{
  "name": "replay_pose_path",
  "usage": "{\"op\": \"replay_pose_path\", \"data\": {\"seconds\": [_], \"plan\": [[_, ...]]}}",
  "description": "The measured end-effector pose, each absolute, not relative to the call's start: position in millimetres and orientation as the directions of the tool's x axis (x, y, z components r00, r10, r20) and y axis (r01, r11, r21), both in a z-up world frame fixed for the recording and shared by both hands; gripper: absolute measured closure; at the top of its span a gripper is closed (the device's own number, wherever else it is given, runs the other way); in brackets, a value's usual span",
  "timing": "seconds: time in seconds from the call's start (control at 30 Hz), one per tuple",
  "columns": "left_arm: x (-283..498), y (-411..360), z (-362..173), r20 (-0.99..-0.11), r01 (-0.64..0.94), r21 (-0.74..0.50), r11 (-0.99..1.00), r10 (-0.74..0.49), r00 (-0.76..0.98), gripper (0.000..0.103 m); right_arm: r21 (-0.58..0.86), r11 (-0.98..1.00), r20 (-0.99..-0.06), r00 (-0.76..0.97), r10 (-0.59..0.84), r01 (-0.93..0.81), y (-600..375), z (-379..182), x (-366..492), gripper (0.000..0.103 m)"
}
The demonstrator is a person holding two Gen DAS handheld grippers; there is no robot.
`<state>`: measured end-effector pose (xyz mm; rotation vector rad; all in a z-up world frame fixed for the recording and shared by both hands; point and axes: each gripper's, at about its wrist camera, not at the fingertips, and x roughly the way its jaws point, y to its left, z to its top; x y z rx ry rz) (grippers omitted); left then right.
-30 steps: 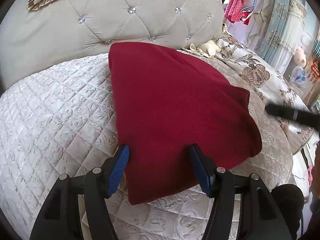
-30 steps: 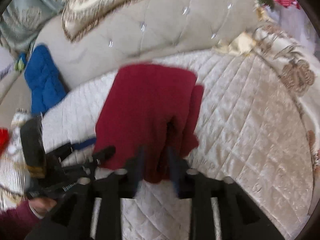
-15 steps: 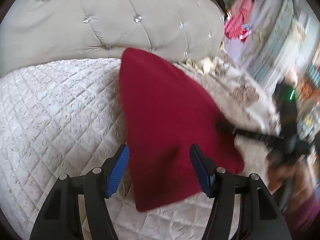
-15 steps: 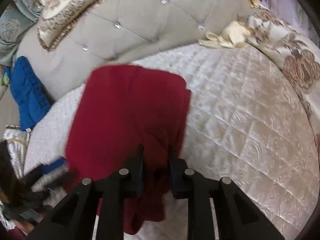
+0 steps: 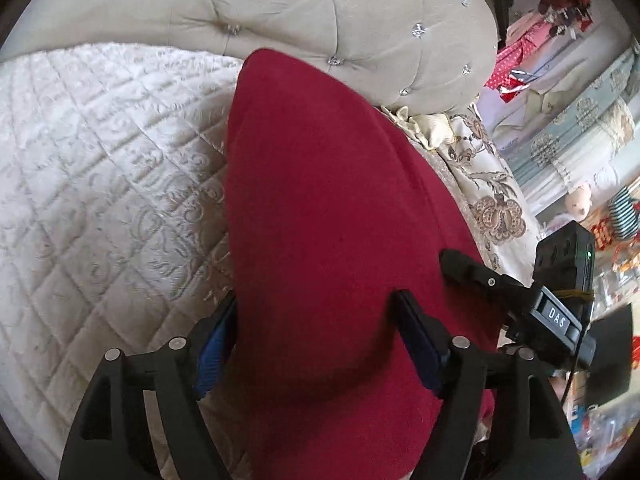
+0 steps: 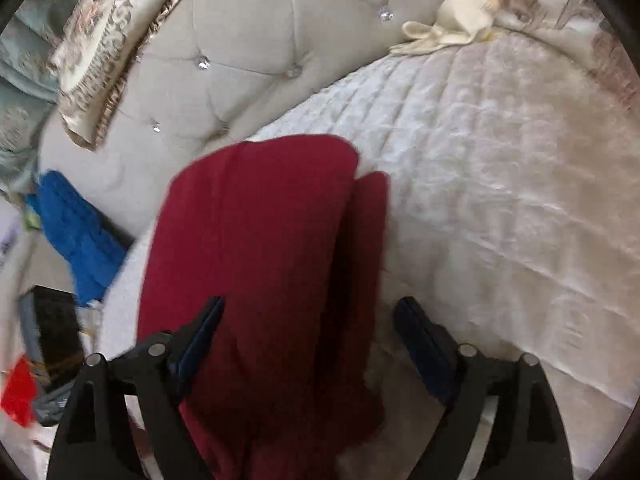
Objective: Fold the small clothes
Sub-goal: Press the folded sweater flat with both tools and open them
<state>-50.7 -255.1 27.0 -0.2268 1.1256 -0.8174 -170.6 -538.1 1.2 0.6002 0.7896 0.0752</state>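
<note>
A dark red cloth [image 5: 332, 216] is laid flat on the white quilted bed cover [image 5: 100, 184], close to the grey padded headboard [image 5: 320, 20] with shiny buttons. The cloth is seen as soft and plain, with no pattern. It is folded over, and a narrow strip of the same red [image 6: 368, 248] is seen sticking out along its right side in the right wrist view. Its far end is rounded and reaches almost to the headboard.

The left gripper [image 5: 320, 344] is held over the near end of the cloth. Its jaws are opening, and the blue pads [image 5: 216, 344] are spread to both sides of the cloth without pinching it. The right gripper [image 6: 308, 348] is held over the cloth's right edge. Its jaws are opening too, spread wide, with red cloth lying between them but not pressed.

A blue cloth [image 6: 76, 228] is seen to the left beside the bed, and a cream cloth [image 6: 452, 20] is left at the far corner.
</note>
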Motion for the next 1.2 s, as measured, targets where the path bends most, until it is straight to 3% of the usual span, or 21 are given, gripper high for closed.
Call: {"op": "replay_pose_path", "data": {"seconds": [0.07,0.27,0.43,0.6,0.7,0.8,1.0,1.17,1.2], "plan": [[-51.8,-256.4,24.9,-0.707,0.466,-0.546,0.697,-0.681,0.191,0.048,0.558,0.819,-0.636,0.702,0.321,0.131,-535.9,-0.6,-166.0,0.034],[-67.9,-248.6,44.3,-0.711,0.500,-0.497,0.709,-0.663,0.233,0.068,0.542,0.832,-0.634,0.709,0.309,0.122,-515.5,21.0,-172.8,0.058],[-85.3,-200.5,73.7,-0.697,0.465,-0.542,0.700,-0.684,0.216,0.069,0.577,0.814,-0.618,0.688,0.379,0.070,-485.9,49.9,-189.8,0.059],[-112.1,-149.2,85.2,-0.761,0.425,-0.460,0.780,-0.593,0.264,0.069,0.556,0.831,-0.648,0.626,0.434,0.000,-422.3,48.5,-199.7,0.058],[-118.2,-126.3,62.5,-0.801,0.351,-0.432,0.831,-0.532,0.273,0.069,0.500,0.866,-0.715,0.564,0.413,0.000,-393.3,22.1,-194.5,0.054],[-124.7,-116.2,42.2,-0.805,0.307,-0.439,0.844,-0.522,0.283,0.063,0.445,0.895,-0.752,0.552,0.360,0.023,-386.8,11.5,-198.7,0.042],[-142.6,-115.9,66.6,-0.807,0.334,-0.320,0.887,-0.440,0.394,0.062,0.353,0.935,-0.743,0.601,0.294,-0.021,-385.7,55.2,-238.8,0.041],[-153.3,-114.6,79.8,-0.792,0.329,-0.211,0.920,-0.358,0.494,0.062,0.170,0.971,-0.744,0.625,0.237,-0.166,-345.5,78.9,-259.9,0.064],[-154.8,-111.7,80.4,-0.792,0.324,-0.205,0.924,-0.351,0.500,0.062,0.139,0.973,-0.750,0.622,0.226,-0.185,-337.6,76.6,-258.2,0.064]]}}
